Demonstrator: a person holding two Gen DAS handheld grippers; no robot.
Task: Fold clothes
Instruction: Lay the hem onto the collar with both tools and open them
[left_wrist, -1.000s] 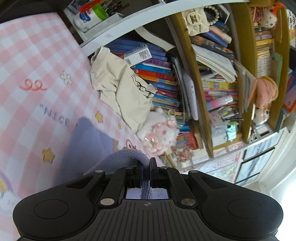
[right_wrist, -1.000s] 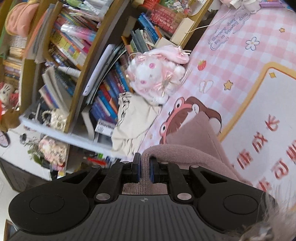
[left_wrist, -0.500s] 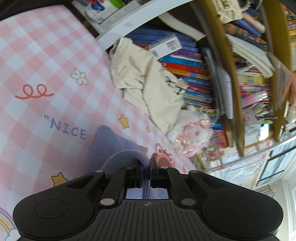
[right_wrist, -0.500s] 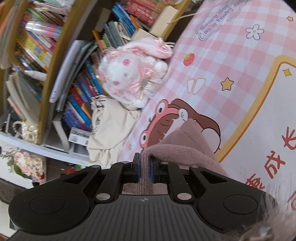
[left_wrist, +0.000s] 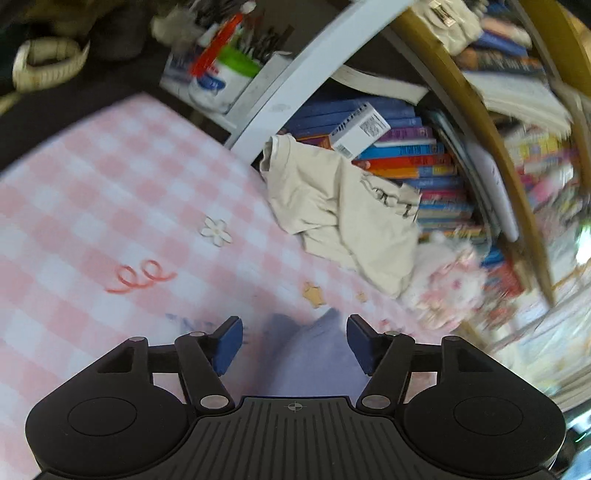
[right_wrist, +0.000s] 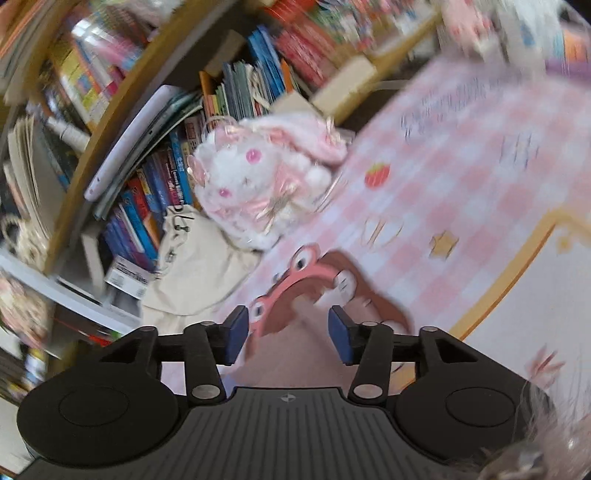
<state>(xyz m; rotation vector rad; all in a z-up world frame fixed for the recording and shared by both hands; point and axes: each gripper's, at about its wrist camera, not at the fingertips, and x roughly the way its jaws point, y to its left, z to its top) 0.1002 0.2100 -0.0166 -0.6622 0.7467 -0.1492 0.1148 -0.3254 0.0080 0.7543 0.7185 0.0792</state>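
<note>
A knit garment lies on the pink checked bed cover (left_wrist: 92, 206). In the left wrist view its cloth (left_wrist: 314, 354) looks lavender and lies low between the fingers of my left gripper (left_wrist: 294, 341), whose jaws are opening; the blue pads stand clear of the cloth. In the right wrist view the same kind of cloth (right_wrist: 295, 362) looks dusty pink and lies under my right gripper (right_wrist: 288, 334), whose jaws are also opening, pads apart from it. A crumpled cream garment (left_wrist: 340, 214) lies against the bookshelf, also in the right wrist view (right_wrist: 195, 266).
A bookshelf (left_wrist: 406, 162) packed with books runs along the bed's far edge. A pink and white plush toy (right_wrist: 258, 184) leans on it beside the cream garment. A white shelf (left_wrist: 314, 62) holds a cup of pens (left_wrist: 229, 66). Both views are blurred.
Both grippers were shut on the knit cloth and have let go; their jaws now stand apart and the cloth has dropped low. Both views have swung and blurred.
</note>
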